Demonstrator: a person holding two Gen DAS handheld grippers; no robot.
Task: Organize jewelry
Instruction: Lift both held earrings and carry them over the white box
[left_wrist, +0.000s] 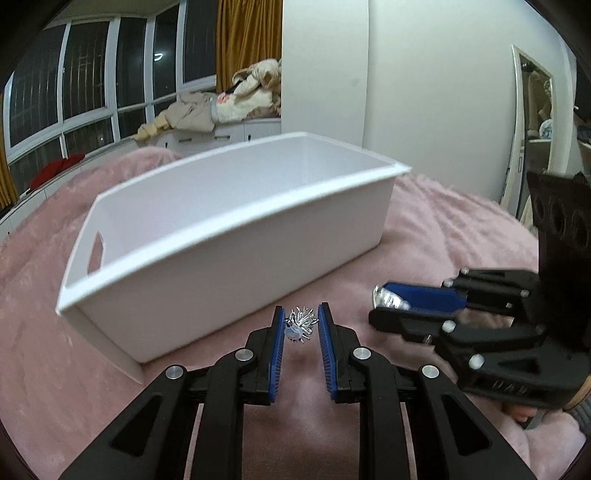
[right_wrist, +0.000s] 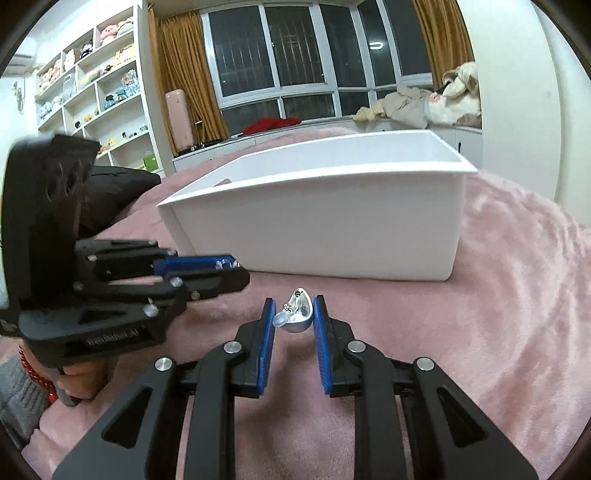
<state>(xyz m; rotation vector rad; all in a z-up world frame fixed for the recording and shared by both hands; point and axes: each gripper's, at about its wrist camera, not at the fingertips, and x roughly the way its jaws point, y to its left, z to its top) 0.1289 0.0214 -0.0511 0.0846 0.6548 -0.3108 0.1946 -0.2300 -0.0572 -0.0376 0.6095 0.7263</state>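
A white plastic bin (left_wrist: 236, 236) stands on the pink blanket; it also shows in the right wrist view (right_wrist: 332, 221). My left gripper (left_wrist: 301, 325) is shut on a spiky silver earring (left_wrist: 302, 322) just in front of the bin's near wall, and it shows from the side in the right wrist view (right_wrist: 225, 271). My right gripper (right_wrist: 293, 317) is shut on a smooth silver teardrop earring (right_wrist: 297, 315), also in front of the bin. It shows at the right of the left wrist view (left_wrist: 388, 306), where the silver piece (left_wrist: 388, 300) sits at its tips.
The pink blanket (right_wrist: 498, 314) covers the bed around the bin. A black cushion (right_wrist: 118, 184) lies at the left. Shelves with toys (right_wrist: 92, 81), windows and a window seat with clothes (left_wrist: 221, 107) stand beyond the bed.
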